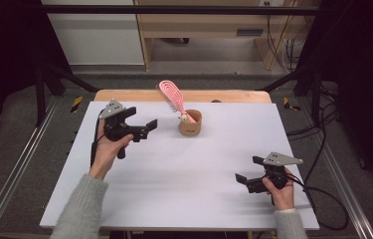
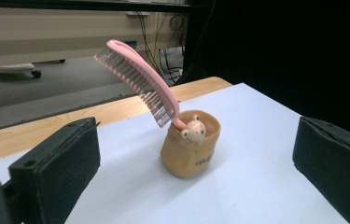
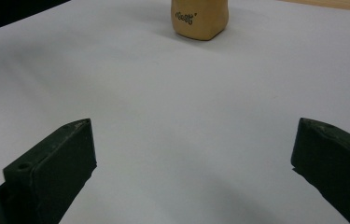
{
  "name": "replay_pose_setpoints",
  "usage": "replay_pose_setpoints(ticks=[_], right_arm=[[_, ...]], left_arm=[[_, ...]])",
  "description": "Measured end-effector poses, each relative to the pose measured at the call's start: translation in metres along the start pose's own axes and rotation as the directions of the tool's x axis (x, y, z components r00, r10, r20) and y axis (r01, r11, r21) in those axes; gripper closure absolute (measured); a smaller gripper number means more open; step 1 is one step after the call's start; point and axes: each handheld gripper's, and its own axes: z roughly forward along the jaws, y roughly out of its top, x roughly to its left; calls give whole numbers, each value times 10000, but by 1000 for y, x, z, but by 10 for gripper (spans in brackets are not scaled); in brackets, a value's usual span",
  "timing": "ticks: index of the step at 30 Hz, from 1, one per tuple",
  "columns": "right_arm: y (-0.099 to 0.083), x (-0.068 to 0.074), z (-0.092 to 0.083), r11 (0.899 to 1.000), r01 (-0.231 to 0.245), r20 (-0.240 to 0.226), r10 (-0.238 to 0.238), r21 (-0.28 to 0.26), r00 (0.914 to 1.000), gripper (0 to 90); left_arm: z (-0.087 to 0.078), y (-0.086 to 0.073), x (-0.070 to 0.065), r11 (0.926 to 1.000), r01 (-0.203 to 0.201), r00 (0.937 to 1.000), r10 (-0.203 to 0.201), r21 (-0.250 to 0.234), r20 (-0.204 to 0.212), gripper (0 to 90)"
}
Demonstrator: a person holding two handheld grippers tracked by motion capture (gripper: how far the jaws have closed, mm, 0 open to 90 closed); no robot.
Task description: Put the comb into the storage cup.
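A small tan cup (image 1: 190, 124) stands upright near the far middle of the white table (image 1: 174, 169). A pink comb (image 1: 171, 95) leans out of the cup toward the far left, handle down inside it. In the left gripper view the cup (image 2: 190, 150) and comb (image 2: 137, 79) sit ahead between the jaws, with a small bear-like figure (image 2: 193, 128) at the rim. My left gripper (image 1: 140, 120) is open, a short way left of the cup. My right gripper (image 1: 248, 169) is open near the front right; its view has the cup (image 3: 199, 18) far ahead.
A wooden strip (image 1: 181, 95) runs along the table's far edge. Black frame bars (image 1: 45, 84) stand at both far corners, and cables (image 1: 323, 191) trail off the right side. A wide bare stretch of white table lies between the two grippers.
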Motion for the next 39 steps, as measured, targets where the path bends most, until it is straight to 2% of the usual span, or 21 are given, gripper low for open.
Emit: replay_pose_setpoints(ticks=[9,16,29,39], right_arm=[[-1,0,1,10000,2,34,-2,48,10000,3],[-1,0,1,10000,20,32,-20,55,10000,3],[-1,1,2,9999,14,35,-15,113,10000,3],[-2,0,2,9999,17,33,-18,141,10000,3]], left_arm=[[-24,-27,0,9998,-107,9998,105,153,143,6],[-38,-54,4,9994,42,9998,-49,358,197,6],[-64,-92,15,9948,148,9998,-133,1006,-153,6],[-72,-112,22,9903,330,9991,-293,1348,-298,6]])
